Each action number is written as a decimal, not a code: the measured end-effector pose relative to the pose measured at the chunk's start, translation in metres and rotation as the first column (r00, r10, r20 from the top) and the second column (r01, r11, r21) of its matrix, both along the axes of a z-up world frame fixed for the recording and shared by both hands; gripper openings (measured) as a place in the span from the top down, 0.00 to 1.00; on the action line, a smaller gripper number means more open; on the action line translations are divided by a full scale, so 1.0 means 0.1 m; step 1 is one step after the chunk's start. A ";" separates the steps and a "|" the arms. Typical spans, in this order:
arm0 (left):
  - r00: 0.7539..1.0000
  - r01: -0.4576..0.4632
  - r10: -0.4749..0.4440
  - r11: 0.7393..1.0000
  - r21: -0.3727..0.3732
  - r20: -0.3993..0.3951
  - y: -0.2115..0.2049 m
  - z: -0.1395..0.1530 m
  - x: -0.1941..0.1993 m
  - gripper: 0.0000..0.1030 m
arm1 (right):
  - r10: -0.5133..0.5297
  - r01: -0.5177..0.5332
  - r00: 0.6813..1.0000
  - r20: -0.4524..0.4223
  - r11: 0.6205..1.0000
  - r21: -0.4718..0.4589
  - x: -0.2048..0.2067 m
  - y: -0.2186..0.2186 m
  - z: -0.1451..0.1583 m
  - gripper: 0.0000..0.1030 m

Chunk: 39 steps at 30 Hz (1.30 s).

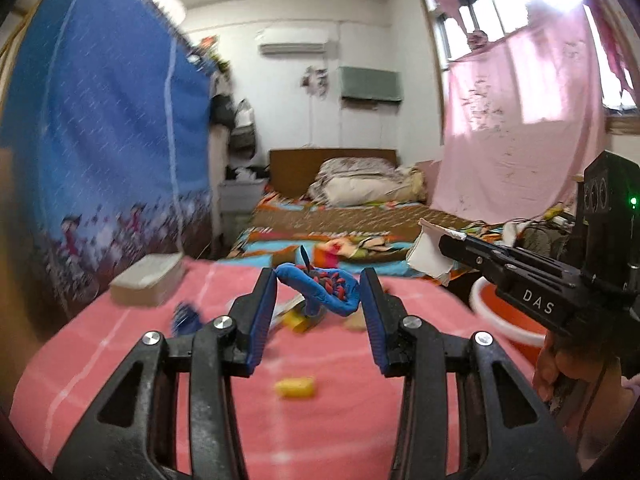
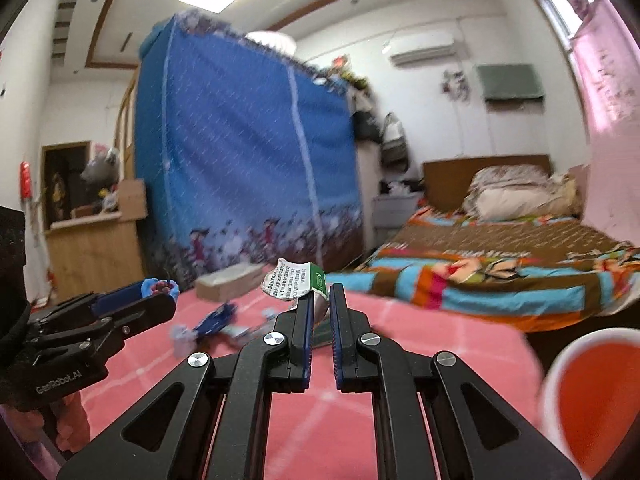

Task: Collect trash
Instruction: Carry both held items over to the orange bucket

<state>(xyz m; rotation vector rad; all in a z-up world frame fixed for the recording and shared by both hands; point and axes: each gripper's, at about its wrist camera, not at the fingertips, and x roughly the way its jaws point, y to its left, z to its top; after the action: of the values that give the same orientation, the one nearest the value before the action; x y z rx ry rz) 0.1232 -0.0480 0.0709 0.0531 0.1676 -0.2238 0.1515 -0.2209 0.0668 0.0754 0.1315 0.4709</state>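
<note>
My left gripper (image 1: 320,280) is shut on a crumpled blue snack wrapper (image 1: 324,286) with red print, held above the pink table (image 1: 132,360). It also shows at the left of the right wrist view (image 2: 160,292). My right gripper (image 2: 320,294) is shut on a crushed white and green paper carton (image 2: 292,280), held above the table; in the left wrist view the carton (image 1: 428,254) hangs from its tips at right. On the table lie a yellow scrap (image 1: 296,387), a blue wrapper (image 1: 186,316) and more blurred litter (image 1: 298,318).
An orange bin with a white rim (image 2: 592,396) stands off the table's right edge, also in the left wrist view (image 1: 508,312). A flat cardboard box (image 1: 148,280) lies at the table's far left. A bed (image 2: 500,264) and a blue fabric wardrobe (image 2: 248,168) stand beyond.
</note>
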 end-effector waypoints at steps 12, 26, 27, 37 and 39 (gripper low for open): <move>0.974 0.228 -0.228 0.974 0.015 -0.007 -1.03 0.14 0.27 0.55 | -0.320 0.319 0.947 0.001 0.943 0.091 -0.16 -1.20 0.10 0.94; 0.894 0.358 -0.366 0.930 -0.080 -0.256 -1.85 -0.04 0.76 0.55 | -0.479 0.516 0.840 -0.255 0.850 0.103 0.00 -1.99 -0.21 0.92; 0.889 0.362 -0.371 0.928 -0.085 -0.270 -1.88 -0.06 0.79 0.55 | -0.481 0.521 0.836 -0.264 0.848 0.102 -0.01 -2.02 -0.22 0.92; 0.848 0.392 -0.413 0.910 -0.131 -0.333 -2.17 -0.14 0.87 0.54 | -0.503 0.570 0.801 -0.325 0.807 0.155 -0.05 -2.30 -0.29 0.61; 0.845 0.397 -0.415 0.909 -0.124 -0.337 -2.21 -0.14 0.86 0.53 | -0.509 0.577 0.800 -0.319 0.798 0.175 -0.09 -2.34 -0.28 0.59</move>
<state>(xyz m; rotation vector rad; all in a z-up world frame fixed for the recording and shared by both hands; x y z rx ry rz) 0.2094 -0.2694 0.0566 -0.0034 0.5171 -0.6664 0.1421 -0.4549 0.0390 0.4306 0.2917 -0.1161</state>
